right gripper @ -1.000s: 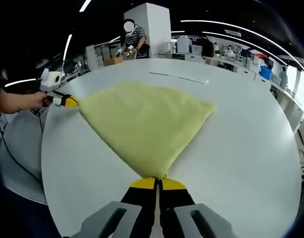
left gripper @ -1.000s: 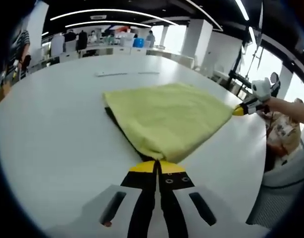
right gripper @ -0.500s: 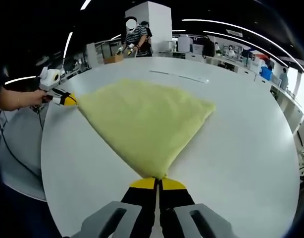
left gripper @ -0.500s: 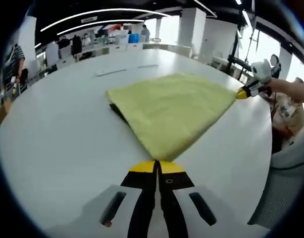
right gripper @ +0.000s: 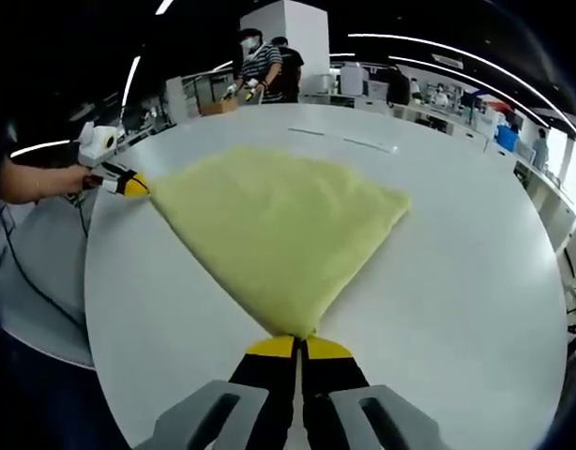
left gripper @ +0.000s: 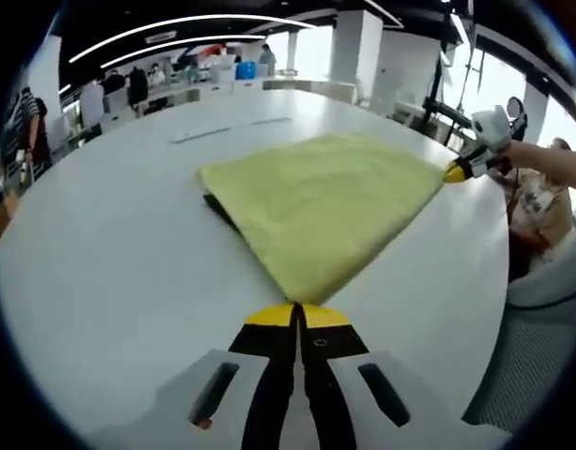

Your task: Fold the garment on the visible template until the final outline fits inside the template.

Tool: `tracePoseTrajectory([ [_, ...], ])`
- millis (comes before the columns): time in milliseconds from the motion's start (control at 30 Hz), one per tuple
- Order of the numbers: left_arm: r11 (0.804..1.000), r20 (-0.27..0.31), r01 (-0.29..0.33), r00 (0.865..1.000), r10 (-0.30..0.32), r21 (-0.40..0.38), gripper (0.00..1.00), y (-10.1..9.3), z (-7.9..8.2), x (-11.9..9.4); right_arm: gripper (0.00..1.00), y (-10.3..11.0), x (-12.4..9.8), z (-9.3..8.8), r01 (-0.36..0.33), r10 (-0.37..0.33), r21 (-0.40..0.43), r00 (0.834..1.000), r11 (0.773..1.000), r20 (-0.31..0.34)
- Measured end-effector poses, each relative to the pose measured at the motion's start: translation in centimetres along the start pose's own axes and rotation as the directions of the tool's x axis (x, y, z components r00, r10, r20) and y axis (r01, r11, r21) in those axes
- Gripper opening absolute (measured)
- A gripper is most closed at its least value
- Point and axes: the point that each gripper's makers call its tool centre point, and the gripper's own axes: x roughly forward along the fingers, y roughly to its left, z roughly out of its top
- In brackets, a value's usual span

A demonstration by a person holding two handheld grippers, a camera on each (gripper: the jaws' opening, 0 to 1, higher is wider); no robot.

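A yellow-green garment [left gripper: 321,202] lies spread over the white table [left gripper: 110,272], stretched flat between two near corners. My left gripper [left gripper: 296,311] is shut on one corner of it, jaws closed together. A dark edge [left gripper: 218,208], perhaps the template, peeks out under the cloth's left side. In the right gripper view the same garment [right gripper: 279,225] fans out from my right gripper [right gripper: 297,342], which is shut on the other corner. The left gripper [right gripper: 128,185] shows at the far left there, held by a hand. The right gripper [left gripper: 457,172] shows at the right of the left gripper view.
The table's rounded edge [right gripper: 91,281] runs close to both grippers. A thin strip [left gripper: 232,128] lies on the far tabletop. A person [right gripper: 255,61] stands beyond the table, and desks with chairs fill the background. A person's arm [left gripper: 551,164] reaches in from the right.
Both views have shifted slightly with the hands. The garment stays stretched between the two grippers, and both grips are unchanged.
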Motion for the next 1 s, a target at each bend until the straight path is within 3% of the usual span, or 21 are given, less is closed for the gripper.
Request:
tracePoseTrajectory([
  [1000,1.000,-0.031,0.005,1.000,-0.005,-0.002,0.00,-2.1,-1.8,-1.3,0.00,1.8,-1.9,-2.1,0.005,-0.009,0.078,0.999,0.997,0.044],
])
